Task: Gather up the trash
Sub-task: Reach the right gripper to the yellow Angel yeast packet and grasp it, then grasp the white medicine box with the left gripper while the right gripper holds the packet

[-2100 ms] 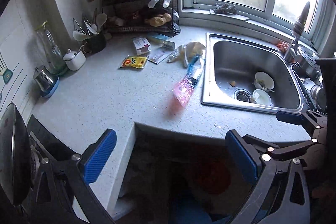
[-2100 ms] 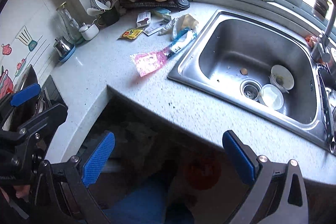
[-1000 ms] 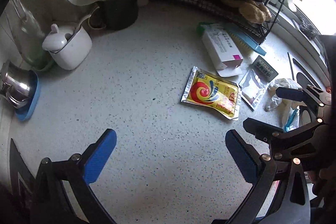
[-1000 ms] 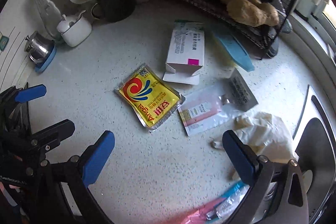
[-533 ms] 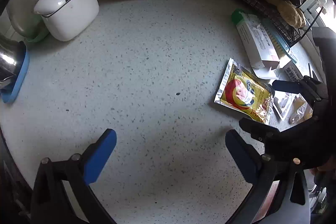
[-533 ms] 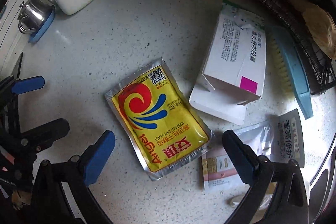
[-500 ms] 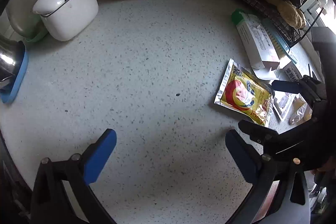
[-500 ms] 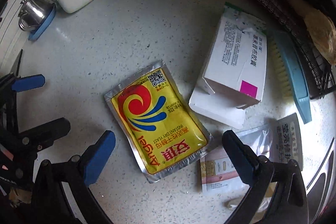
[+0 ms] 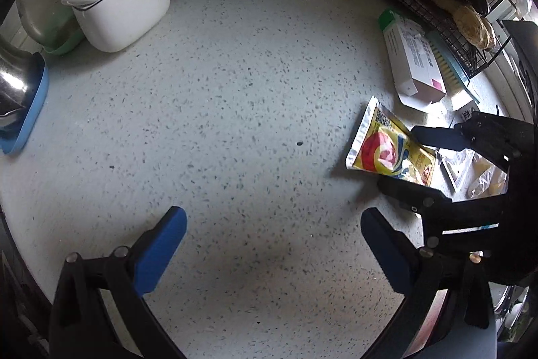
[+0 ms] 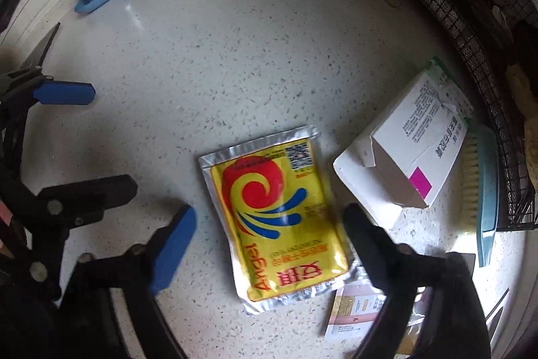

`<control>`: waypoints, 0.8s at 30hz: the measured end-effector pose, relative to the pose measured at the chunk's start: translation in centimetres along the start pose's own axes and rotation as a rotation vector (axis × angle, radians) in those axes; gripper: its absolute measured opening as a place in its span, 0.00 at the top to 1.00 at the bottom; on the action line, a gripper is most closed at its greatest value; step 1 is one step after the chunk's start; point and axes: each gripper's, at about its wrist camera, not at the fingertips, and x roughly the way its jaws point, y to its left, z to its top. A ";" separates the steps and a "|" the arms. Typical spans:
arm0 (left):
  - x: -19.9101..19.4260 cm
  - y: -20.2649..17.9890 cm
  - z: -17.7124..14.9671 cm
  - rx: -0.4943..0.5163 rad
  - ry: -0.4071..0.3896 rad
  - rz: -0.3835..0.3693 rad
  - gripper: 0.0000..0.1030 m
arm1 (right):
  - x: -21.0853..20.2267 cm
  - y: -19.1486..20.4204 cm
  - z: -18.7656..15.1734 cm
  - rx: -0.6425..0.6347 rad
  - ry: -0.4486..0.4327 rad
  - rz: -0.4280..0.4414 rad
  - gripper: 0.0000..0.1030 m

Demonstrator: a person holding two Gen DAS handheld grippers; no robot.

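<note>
Right gripper (image 10: 265, 234) is closing astride the yellow sachet (image 10: 277, 216), pads not yet touching it. It lies flat mid-counter, long axis running away from the fingers. Left gripper (image 9: 272, 244), wide open and empty, hangs over bare counter (image 9: 208, 110); its view alone shows the sachet's near edge lifting.

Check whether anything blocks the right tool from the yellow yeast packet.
Nothing visible does. The yellow packet lies flat on the counter between the closing jaws of the right tool. The opened white box lies beside it, apart.
</note>
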 end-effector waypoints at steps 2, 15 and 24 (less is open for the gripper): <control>-0.1 -0.3 -0.3 0.014 0.004 -0.007 0.00 | -0.1 0.7 -0.1 0.004 0.011 -0.001 0.50; -2.9 -4.1 1.3 0.156 -0.034 -0.028 0.00 | -4.1 1.0 -4.3 0.254 -0.084 -0.026 0.63; -4.3 -11.1 5.3 0.294 -0.096 -0.091 0.00 | -8.7 -2.1 -5.9 0.491 -0.141 -0.114 0.63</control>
